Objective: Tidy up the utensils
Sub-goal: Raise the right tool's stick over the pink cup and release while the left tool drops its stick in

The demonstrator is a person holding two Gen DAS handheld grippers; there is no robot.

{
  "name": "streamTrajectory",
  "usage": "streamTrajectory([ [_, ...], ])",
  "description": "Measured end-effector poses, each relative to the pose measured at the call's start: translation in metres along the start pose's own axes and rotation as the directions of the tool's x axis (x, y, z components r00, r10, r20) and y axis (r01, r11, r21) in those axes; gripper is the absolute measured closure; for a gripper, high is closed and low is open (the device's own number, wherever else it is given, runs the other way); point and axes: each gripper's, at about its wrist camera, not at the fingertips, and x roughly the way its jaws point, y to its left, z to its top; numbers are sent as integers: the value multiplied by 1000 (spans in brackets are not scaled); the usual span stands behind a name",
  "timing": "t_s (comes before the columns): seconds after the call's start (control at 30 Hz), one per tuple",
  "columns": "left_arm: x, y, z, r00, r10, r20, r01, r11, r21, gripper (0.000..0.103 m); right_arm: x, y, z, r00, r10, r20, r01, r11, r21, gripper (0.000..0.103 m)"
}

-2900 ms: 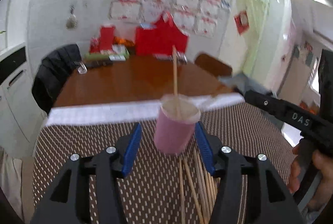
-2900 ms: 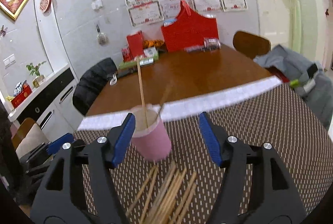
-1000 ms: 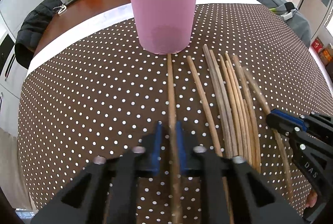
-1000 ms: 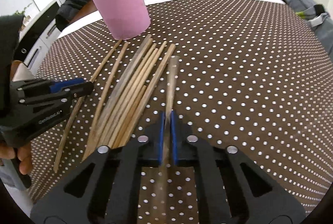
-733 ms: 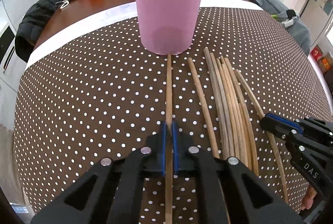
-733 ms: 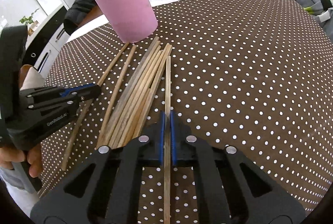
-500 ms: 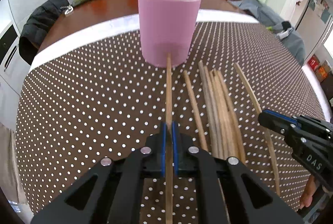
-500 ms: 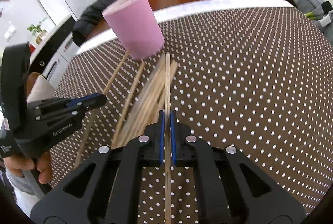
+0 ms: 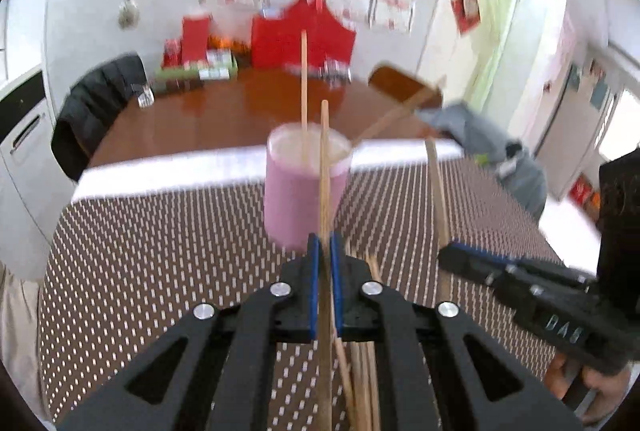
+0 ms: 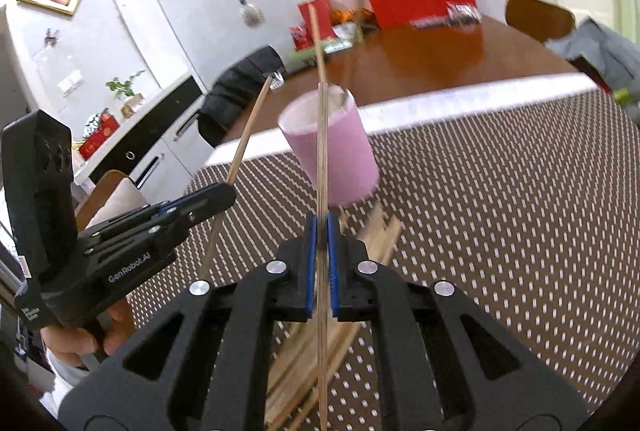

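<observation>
Chopsticks rise on both sides: the left gripper (image 9: 325, 259) is clamped on one thin wooden chopstick (image 9: 324, 167), the right gripper (image 10: 321, 231) on another (image 10: 321, 151), each lifted clear of the brown polka-dot bench (image 10: 500, 199), apparently bound for the pink cylindrical cup (image 9: 304, 187). Each stick runs forward between its jaws, tip level with the cup's rim and in line with it. Two sticks already stand inside. A loose bundle of wooden chopsticks (image 10: 320, 351) lies on the bench beneath both grippers, just in front of the cup.
</observation>
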Motion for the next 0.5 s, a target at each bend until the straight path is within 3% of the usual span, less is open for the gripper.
streamTrajectory([
  [0.17,-11,-11,17,987,3,158,-2,1000,-10,97,1,14,26,998,28,52,-25,999,-49,97],
  [0.3,-15,-18,34,965,10,263,-6,1000,-17,97,1,25,49,994,45,102,-36,995,-91,97],
  [0.43,-17,-16,53,933,21,358,4,998,-69,97,-1,35,77,985,51,167,-30,991,-128,97],
  [0.5,-15,-16,63,908,39,416,-8,997,-77,97,-1,40,89,979,46,199,-16,989,-150,97],
])
